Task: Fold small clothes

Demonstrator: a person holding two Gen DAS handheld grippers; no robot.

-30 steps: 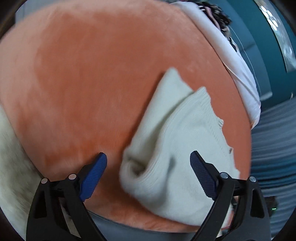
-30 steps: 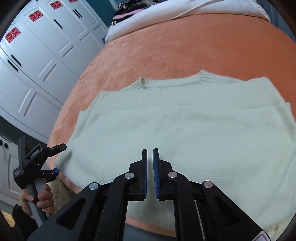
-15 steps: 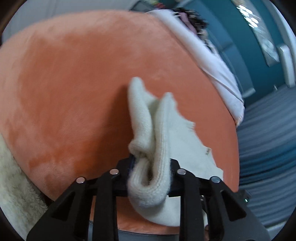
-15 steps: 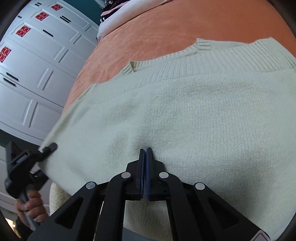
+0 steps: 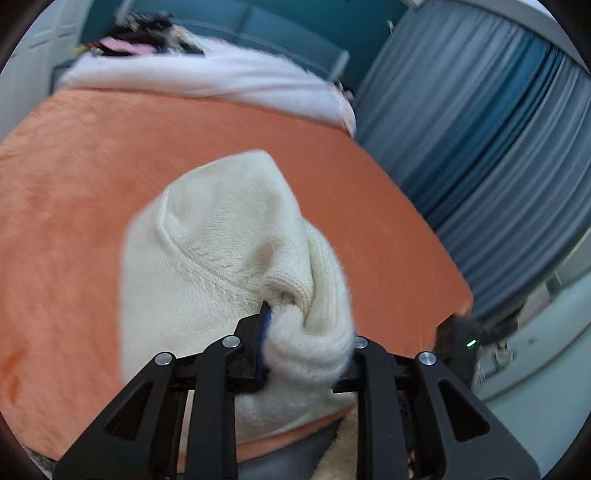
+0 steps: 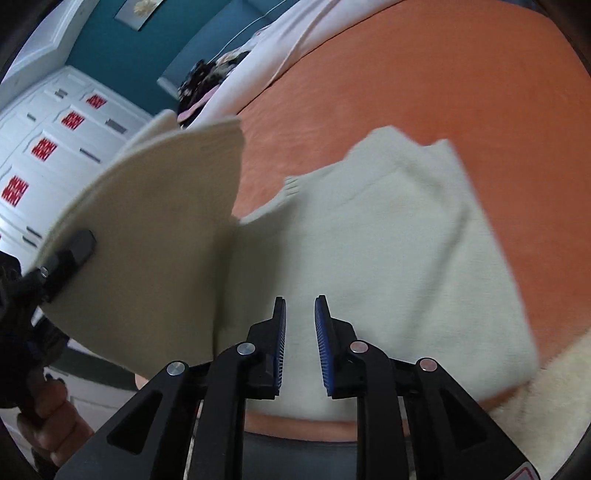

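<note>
A cream knitted sweater (image 6: 388, 251) lies on the orange blanket (image 6: 406, 85) of a bed. My left gripper (image 5: 306, 332) is shut on a bunched edge of the sweater (image 5: 221, 266) and holds that side lifted; in the right wrist view the raised flap (image 6: 147, 240) hangs at the left with the left gripper (image 6: 70, 254) clamped on it. My right gripper (image 6: 299, 325) is slightly open and empty, just above the sweater's near part.
White bedding (image 5: 207, 77) and dark patterned clothes (image 5: 140, 29) lie at the bed's far end. Blue curtains (image 5: 498, 129) hang to the right. White cabinet doors (image 6: 48, 155) stand at the left. A cream fleece (image 6: 546, 398) lies at the bed's near edge.
My left gripper closed on the sweater's edge and lifted it up and over. My right gripper, shut on the sweater half a second ago, has opened and let go.
</note>
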